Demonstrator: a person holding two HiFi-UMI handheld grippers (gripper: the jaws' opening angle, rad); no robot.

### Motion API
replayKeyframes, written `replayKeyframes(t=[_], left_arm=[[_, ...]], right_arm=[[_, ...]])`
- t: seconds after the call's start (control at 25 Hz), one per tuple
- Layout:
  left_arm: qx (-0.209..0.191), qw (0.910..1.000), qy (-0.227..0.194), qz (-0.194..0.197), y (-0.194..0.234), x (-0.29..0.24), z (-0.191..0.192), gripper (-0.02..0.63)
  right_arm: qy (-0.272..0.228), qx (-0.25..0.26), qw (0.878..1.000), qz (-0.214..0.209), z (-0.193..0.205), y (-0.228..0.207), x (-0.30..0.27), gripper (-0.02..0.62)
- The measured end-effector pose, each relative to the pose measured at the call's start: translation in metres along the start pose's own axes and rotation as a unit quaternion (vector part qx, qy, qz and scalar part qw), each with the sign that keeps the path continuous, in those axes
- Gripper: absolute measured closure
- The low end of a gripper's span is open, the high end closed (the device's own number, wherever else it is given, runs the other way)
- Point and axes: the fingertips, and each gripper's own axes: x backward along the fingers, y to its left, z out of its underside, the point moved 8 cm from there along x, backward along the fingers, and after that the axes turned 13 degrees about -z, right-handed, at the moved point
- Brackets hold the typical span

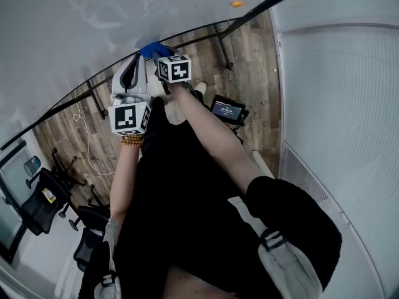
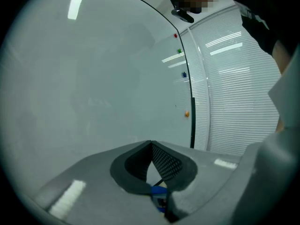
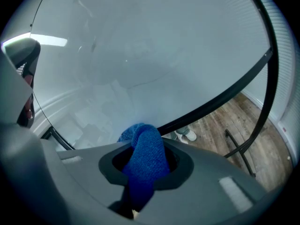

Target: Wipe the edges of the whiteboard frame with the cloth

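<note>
A large whiteboard (image 1: 93, 23) on a black stand fills the background, with wood-plank floor (image 1: 249, 61) visible under it. Its thin black frame (image 3: 189, 114) serves as the landmark here, specifically the bottom bar. The right gripper (image 3: 146, 162) is clenched on a folded blue cloth (image 3: 146, 156). The cloth's free end sticks out past the jaws toward the board and lies right at the bottom bar. It overlaps the bar in the right gripper view, though actual contact cannot be confirmed. The left gripper (image 2: 151, 146) is just beside the right one, on the same side of the bar. Its jaws are closed tip to tip, nothing is gripped between the pads, and it points at the bare board face above the bar. The bar's long axis crosses the right gripper's line of sight from lower left to upper right, meeting the frame's upright side at a far corner. The cloth therefore lies straight ahead of the right fingers, which are the nearer to the work. By this judgement, the coming stroke is a slide along the bar toward that corner, with the cloth kept pressed on the edge.
</note>
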Motion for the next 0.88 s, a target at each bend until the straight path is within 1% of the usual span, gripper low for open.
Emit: replayKeyframes(t=[0.4, 0.88], left_arm=[[0.001, 0.9999, -0.006, 0.012, -0.009, 0.0, -0.003, 0.606], [0.001, 0.9996, -0.004, 0.027, -0.018, -0.006, -0.003, 0.606]], right_arm=[[-0.018, -0.005, 1.0, 0.023, -0.009, -0.014, 0.018, 0.506], [-0.041, -0.014, 0.998, 0.045, -0.021, -0.029, 0.035, 0.506]])
